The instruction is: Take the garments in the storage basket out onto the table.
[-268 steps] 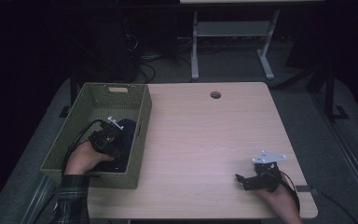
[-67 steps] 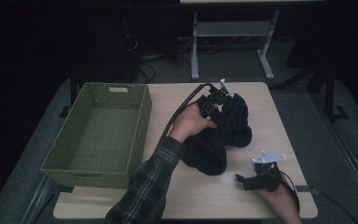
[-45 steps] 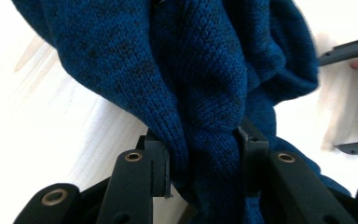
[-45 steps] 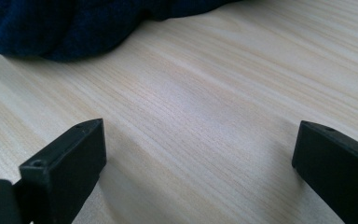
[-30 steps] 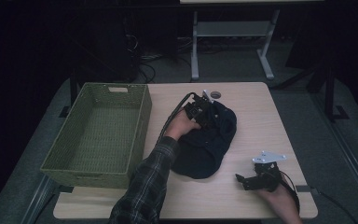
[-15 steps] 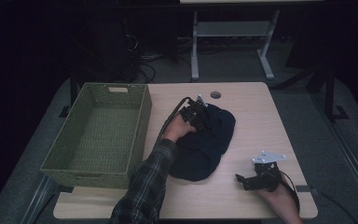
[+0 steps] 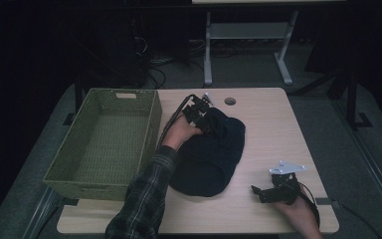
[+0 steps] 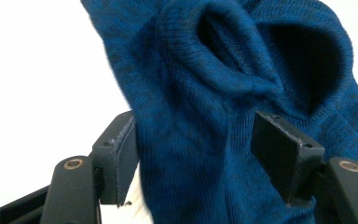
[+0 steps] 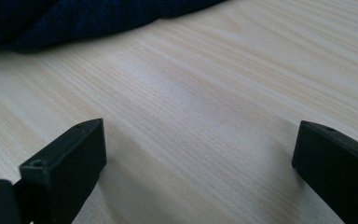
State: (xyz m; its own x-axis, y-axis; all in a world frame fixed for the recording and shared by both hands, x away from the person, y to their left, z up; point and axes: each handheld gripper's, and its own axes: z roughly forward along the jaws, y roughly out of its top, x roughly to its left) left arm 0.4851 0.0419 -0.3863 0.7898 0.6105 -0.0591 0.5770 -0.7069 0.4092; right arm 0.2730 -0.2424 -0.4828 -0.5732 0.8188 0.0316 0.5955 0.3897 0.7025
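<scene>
Currently the release step is in hand: the dark blue knitted garment [image 7: 210, 154] is lying heaped on the table [image 7: 273, 119], right of the green woven basket [image 7: 104, 139], which is standing empty at the table's left side. The left tongs [image 7: 202, 110] are sitting at the garment's far end. Their jaws have just been opening; in the left gripper view the blue knit [image 8: 223, 93] is lying between them, the left pad [image 8: 121, 158] at the fabric's edge and the right pad [image 8: 284, 154] standing apart from it, so the fabric is judged to be no longer pinched. The right tongs [image 7: 264, 191] are resting low over the table's near right corner, jaws spread wide and carrying nothing, with bare wood between them and the garment's hem [image 9: 74, 23] lying well ahead.

The next move, as judged, is calling for a clean withdrawal of the left tongs so that no loop of knit is catching on a pad, followed by fresh grips, probably with both tongs, for spreading or folding. Soft knit is tending to drag and bunch, so low, slow approaches are advisable.

The table is showing a pale wood grain top with a round cable hole [image 7: 230, 101] near its far edge. The room is lying dark, with grey flooring, loose cables [image 7: 154, 74] and a light metal stand [image 7: 248, 45] beyond the table.
</scene>
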